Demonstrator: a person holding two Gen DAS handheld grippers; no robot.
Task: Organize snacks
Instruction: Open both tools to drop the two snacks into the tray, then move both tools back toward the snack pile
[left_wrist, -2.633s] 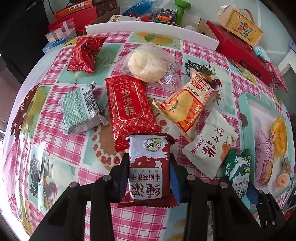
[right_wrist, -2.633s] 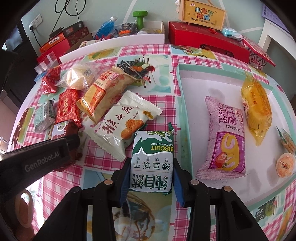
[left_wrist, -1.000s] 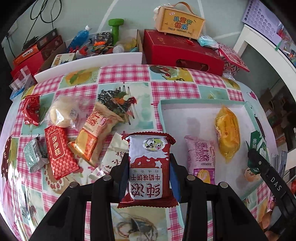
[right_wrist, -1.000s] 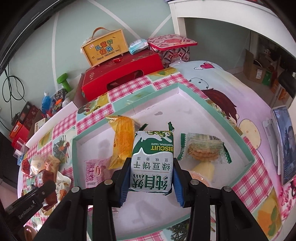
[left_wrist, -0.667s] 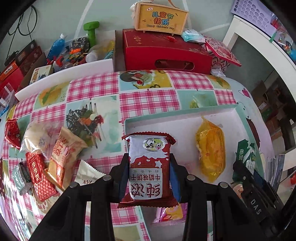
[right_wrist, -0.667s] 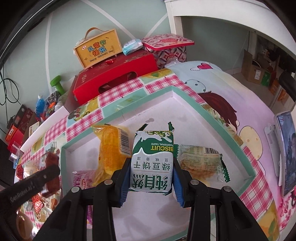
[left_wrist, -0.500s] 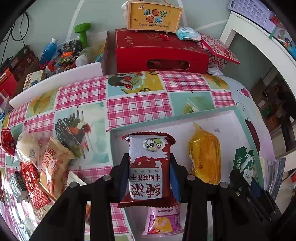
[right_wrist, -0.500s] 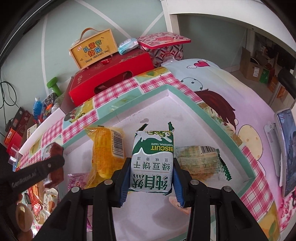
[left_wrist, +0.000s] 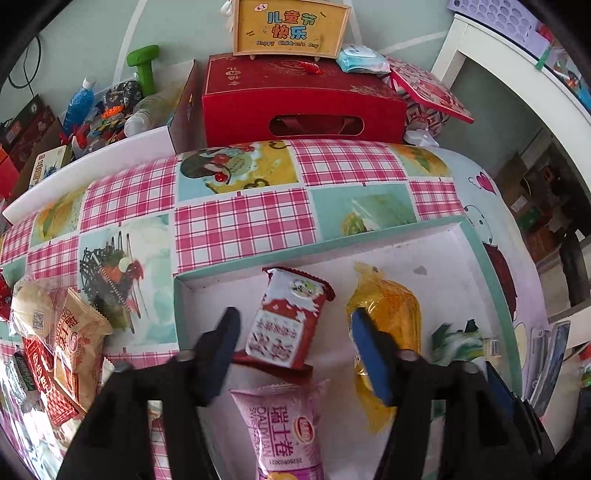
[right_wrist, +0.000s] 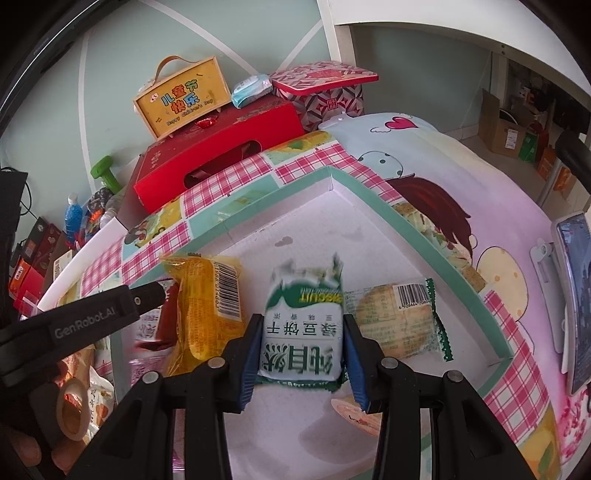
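Left gripper (left_wrist: 295, 332) fingers spreading, red packet (left_wrist: 286, 321) loose; right gripper (right_wrist: 301, 341) clamps green biscuit packet (right_wrist: 301, 332).

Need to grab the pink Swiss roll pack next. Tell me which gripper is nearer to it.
Left. The left gripper, jaws opening around the red-and-white biscuit pack, hangs right above the pink Swiss roll pack. The right gripper is farther right, past the yellow pack.

I see a table under a pink checked cloth (left_wrist: 240, 225). On it sits a white tray with a teal rim (left_wrist: 369, 236), and left of the tray several snack packets (left_wrist: 74, 343) lie loose on the cloth.
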